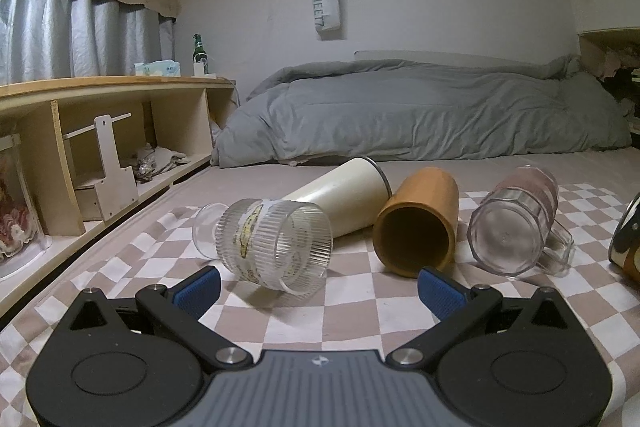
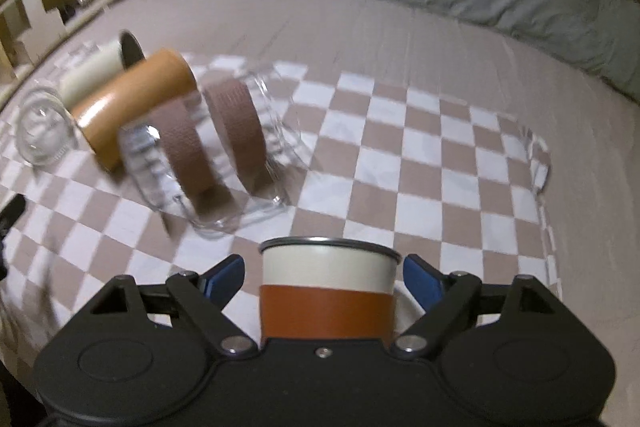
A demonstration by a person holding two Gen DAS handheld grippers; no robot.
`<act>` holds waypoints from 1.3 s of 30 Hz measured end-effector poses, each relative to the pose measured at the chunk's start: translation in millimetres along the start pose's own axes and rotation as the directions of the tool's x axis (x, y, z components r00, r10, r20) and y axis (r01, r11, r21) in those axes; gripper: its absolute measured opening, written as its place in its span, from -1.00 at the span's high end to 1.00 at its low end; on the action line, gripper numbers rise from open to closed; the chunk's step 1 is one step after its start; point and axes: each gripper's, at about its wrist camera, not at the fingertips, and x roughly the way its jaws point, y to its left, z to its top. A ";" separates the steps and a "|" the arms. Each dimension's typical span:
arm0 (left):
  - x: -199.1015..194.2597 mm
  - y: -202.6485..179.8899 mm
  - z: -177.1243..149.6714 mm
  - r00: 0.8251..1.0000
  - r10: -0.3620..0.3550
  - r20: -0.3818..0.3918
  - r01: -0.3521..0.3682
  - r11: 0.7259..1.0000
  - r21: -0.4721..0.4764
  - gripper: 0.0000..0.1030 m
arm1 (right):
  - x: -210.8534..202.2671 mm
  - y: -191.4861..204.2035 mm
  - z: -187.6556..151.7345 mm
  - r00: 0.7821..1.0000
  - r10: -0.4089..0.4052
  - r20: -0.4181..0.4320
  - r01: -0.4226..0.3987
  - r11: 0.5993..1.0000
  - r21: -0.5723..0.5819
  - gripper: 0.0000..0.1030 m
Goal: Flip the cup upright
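**Four cups down on the checked cloth, one between my right fingers**

On my left view a ribbed clear glass lies on its side nearest me, with a cream tumbler behind it, an orange cup and a clear handled mug to its right, all tipped over on the checked cloth. A grey duvet is heaped behind them.

My left gripper is spread wide and empty, short of the ribbed glass.

The cream-and-brown cup stands rim up, metal lip on top, between the fingers of my right gripper. Both blue pads sit clear of its sides, so nothing is gripped.
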 end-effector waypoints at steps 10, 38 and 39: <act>-0.2 -2.8 -0.1 1.000 -0.002 0.007 0.002 1.000 -0.004 -1.00 | -13.4 -18.4 -20.0 0.989 0.026 0.142 -0.033 0.998 0.049 -0.60; -7.0 -14.0 -2.2 0.998 -0.047 0.030 0.047 0.999 0.002 -1.00 | -52.5 -72.6 -123.7 0.770 -0.347 0.536 0.243 0.935 0.257 -0.60; -8.7 -15.1 -2.3 0.998 -0.062 0.034 0.062 0.998 -0.006 -1.00 | -53.9 -71.8 -124.5 0.768 -0.349 0.536 0.245 0.935 0.256 -0.60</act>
